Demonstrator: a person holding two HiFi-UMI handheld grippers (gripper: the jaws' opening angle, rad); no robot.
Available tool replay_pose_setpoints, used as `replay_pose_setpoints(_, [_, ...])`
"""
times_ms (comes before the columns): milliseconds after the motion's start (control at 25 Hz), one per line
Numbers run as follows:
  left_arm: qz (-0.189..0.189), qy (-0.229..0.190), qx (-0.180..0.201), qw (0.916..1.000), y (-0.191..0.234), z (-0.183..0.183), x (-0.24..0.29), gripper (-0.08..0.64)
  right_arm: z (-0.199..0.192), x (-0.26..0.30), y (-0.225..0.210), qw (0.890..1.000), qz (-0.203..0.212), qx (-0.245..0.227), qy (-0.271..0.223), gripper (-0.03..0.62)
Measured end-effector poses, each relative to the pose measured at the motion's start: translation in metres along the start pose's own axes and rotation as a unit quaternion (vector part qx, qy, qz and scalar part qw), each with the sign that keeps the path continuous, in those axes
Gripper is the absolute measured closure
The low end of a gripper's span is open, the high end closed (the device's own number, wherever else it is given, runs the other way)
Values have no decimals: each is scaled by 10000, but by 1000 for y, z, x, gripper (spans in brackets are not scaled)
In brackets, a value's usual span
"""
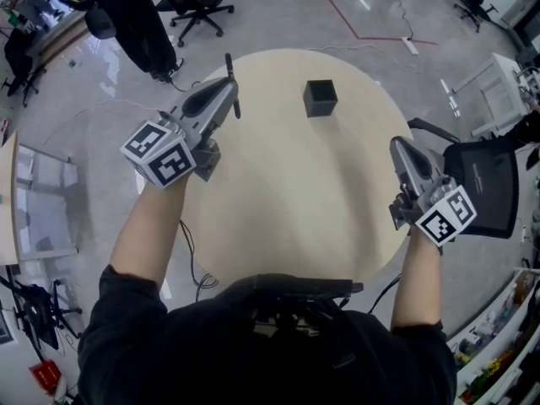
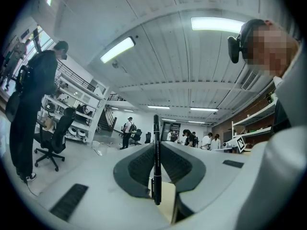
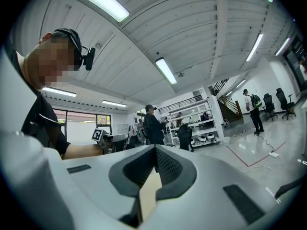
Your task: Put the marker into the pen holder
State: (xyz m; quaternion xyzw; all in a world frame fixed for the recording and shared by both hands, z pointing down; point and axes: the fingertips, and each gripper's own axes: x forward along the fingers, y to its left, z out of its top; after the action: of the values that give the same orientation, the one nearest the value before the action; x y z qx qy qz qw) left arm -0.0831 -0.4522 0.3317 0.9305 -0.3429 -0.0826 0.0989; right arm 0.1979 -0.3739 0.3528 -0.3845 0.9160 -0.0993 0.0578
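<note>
On the far part of the round beige table [image 1: 287, 201] stands the black square pen holder [image 1: 321, 97]. My left gripper [image 1: 224, 94] is raised over the table's left edge, left of the holder, and is shut on a black marker [image 1: 229, 81]. In the left gripper view the marker [image 2: 156, 152] stands upright between the pads [image 2: 140, 166], and the gripper [image 2: 156, 147] points at the room, not at the table. At the table's right edge my right gripper [image 1: 399, 148] is shut with nothing in it; its own view shows the gripper [image 3: 154, 151] with jaws together.
A black office chair [image 1: 485, 184] stands just right of the table, close to my right hand. A person in dark clothes [image 1: 139, 24] and another chair [image 1: 202, 2] are beyond the table's far left. Cables [image 1: 194, 268] lie on the floor by the near left edge.
</note>
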Motion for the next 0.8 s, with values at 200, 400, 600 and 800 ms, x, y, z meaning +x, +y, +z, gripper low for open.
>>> replay_pose_setpoints(200, [-223,34,74,9997,10,-11,49,515,-11,10,-31,10000,-66,61,-10,589])
replay_pose_setpoints(400, [-363,-18,67,9993,28,-17,99,515,-21,19,-69,9998,-163,130,-45,589])
replay_pose_setpoints(600, [-488,-152,150,9986,50,-20,150,515,-31,33,-110,9993,-255,213,-145,589])
replay_pose_setpoints(800, [-663,-212,69,9976,70,-40,202,515,-47,52,-141,9990,-224,318,-234,589])
